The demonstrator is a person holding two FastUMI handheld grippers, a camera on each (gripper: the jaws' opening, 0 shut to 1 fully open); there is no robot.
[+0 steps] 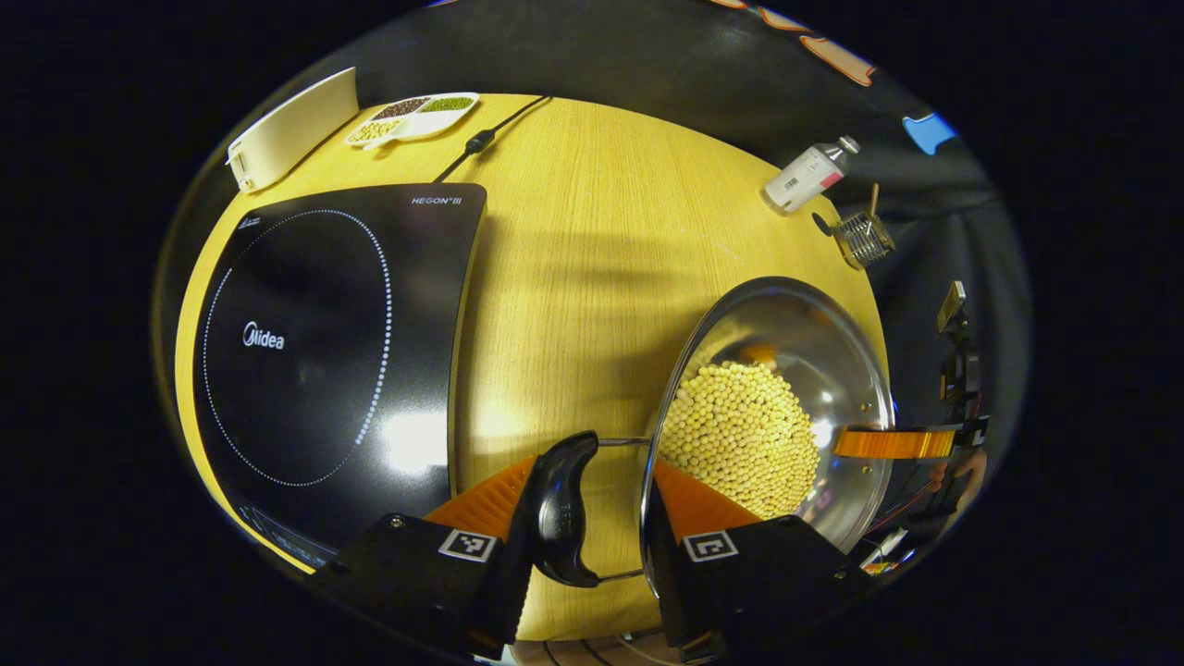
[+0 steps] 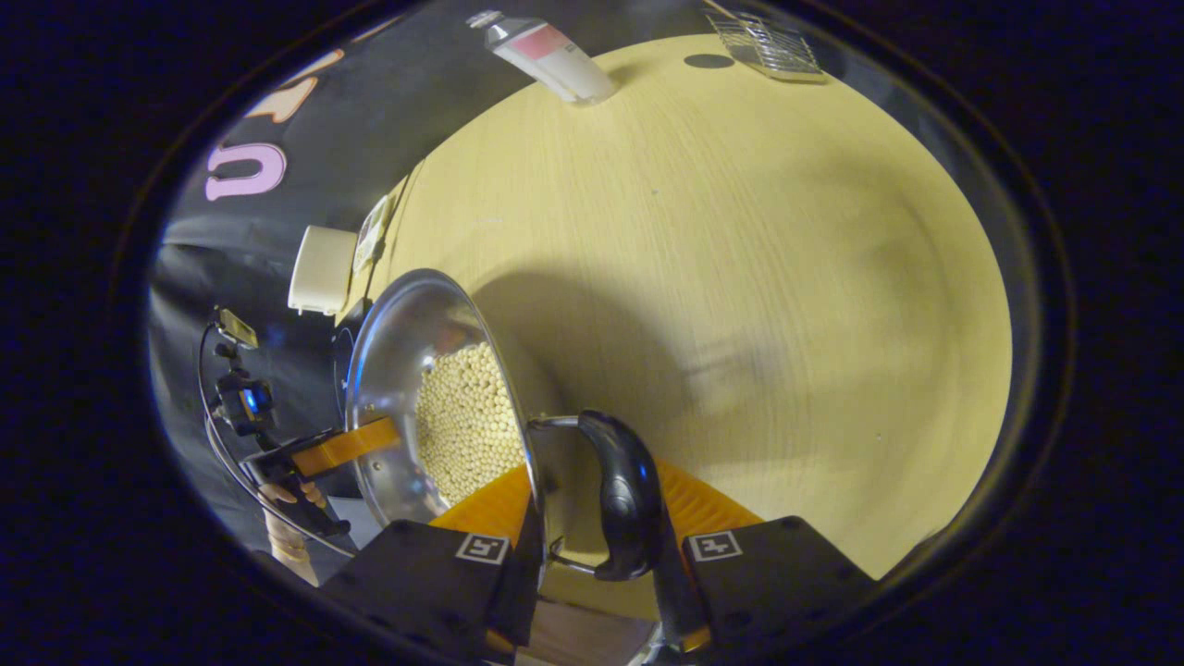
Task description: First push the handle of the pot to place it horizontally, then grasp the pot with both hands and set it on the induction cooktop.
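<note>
My left tool (image 1: pixel 592 504) clenched around one pot (image 1: pixel 772 407) handle (image 1: pixel 564 509), my right tool (image 2: pixel 592 523) clenched around the opposite handle (image 2: pixel 627 495), pot between them over the bench (image 1: pixel 592 277), handles level, induction cooktop (image 1: pixel 333 361) just beside it.

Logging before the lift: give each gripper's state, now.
Left gripper: shut on a handle of the pot.
Right gripper: shut on the other handle.

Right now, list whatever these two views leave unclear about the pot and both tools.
- Left gripper view: the pot base, hidden behind beans and wall; lifted or resting, unclear.
- Left tool: pad contact on the black handle, hidden by the handle itself.
- Right gripper view: right tool likewise; handle covers contact.
</note>
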